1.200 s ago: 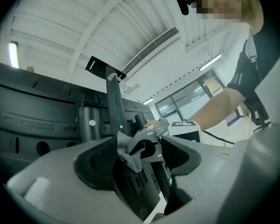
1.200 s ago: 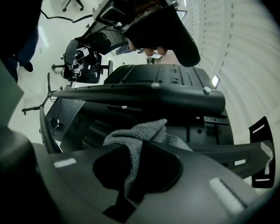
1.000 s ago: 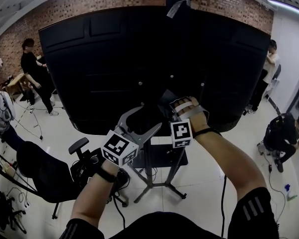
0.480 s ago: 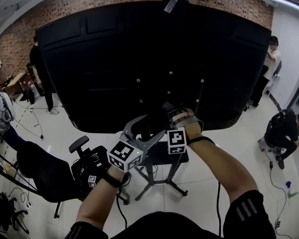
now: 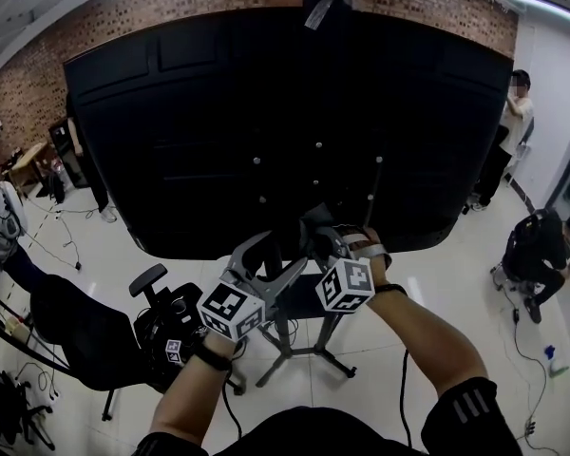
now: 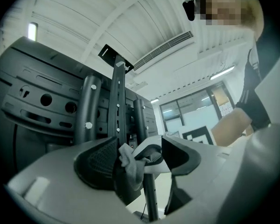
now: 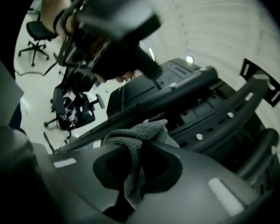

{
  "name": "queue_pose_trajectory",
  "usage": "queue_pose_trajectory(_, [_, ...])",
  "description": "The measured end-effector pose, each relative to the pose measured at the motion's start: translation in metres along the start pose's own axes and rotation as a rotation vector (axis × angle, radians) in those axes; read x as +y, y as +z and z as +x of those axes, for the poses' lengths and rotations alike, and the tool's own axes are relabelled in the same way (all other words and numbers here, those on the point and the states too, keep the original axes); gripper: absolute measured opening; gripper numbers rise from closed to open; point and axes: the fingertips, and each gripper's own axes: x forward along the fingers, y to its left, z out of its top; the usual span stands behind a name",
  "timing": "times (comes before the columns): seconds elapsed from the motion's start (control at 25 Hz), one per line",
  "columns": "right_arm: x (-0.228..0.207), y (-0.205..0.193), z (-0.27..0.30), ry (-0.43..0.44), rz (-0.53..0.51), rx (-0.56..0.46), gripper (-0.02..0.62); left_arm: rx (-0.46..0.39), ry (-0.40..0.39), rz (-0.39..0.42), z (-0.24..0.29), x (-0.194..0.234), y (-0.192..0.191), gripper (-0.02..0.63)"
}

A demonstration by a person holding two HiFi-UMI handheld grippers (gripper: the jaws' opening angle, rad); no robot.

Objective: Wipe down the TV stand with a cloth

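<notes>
Right gripper (image 7: 138,158) is clamping a grey cloth (image 7: 136,135) at the TV stand (image 6: 117,101) upright; wiping seems under way. Left gripper (image 6: 141,156) is gaping open just beside the upright. The next stroke likely needs steady pressure along it.

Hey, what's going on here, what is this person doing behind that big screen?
A person stands behind a large TV with a gripper in each hand. The right gripper is shut on a grey cloth and holds it close to the upright bars of the TV stand, at the back of the screen. The left gripper is open just beside the cloth, its fingers apart and gripping nothing.
</notes>
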Motion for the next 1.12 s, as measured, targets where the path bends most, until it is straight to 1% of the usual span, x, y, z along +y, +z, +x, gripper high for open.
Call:
queue_pose_trajectory(0.08, [-0.019, 0.009, -0.035, -0.057, 0.121, -0.079, 0.031, -0.011, -0.013, 0.015, -0.002, -0.010, 0.004, 0.324])
queue_pose_trajectory(0.16, [-0.040, 0.006, -0.068, -0.114, 0.221, -0.127, 0.031, -0.019, -0.021, 0.035, -0.005, -0.020, 0.006, 0.324])
queue_pose_trajectory(0.2, [-0.050, 0.003, -0.083, -0.137, 0.275, -0.146, 0.031, -0.026, -0.021, 0.034, -0.007, -0.023, 0.007, 0.324])
queue_pose_trajectory(0.32, [-0.080, -0.009, -0.123, -0.194, 0.434, -0.208, 0.031, -0.056, -0.020, -0.001, -0.007, -0.030, 0.011, 0.324])
queue_pose_trajectory(0.4, [-0.099, -0.020, -0.145, -0.228, 0.510, -0.227, 0.031, -0.065, -0.032, -0.006, 0.000, -0.036, 0.016, 0.324])
queue_pose_trajectory(0.52, [-0.128, -0.034, -0.168, -0.274, 0.570, -0.240, 0.031, -0.076, -0.055, 0.014, 0.015, -0.047, 0.030, 0.324])
queue_pose_trajectory(0.6, [-0.144, -0.043, -0.176, -0.302, 0.570, -0.234, 0.031, -0.093, -0.072, 0.029, 0.026, -0.053, 0.037, 0.324])
queue_pose_trajectory(0.72, [-0.160, -0.061, -0.172, -0.319, 0.525, -0.187, 0.031, -0.105, -0.100, 0.057, 0.044, -0.064, 0.046, 0.324])
queue_pose_trajectory(0.8, [-0.169, -0.074, -0.159, -0.317, 0.478, -0.140, 0.031, -0.107, -0.109, 0.073, 0.055, -0.069, 0.053, 0.324])
queue_pose_trajectory(0.96, [-0.190, -0.094, -0.130, -0.319, 0.372, -0.043, 0.032, -0.110, -0.107, 0.068, 0.067, -0.076, 0.063, 0.324])
queue_pose_trajectory(1.12, [-0.204, -0.099, -0.107, -0.331, 0.249, 0.014, 0.032, -0.099, -0.097, 0.077, 0.072, -0.080, 0.064, 0.324])
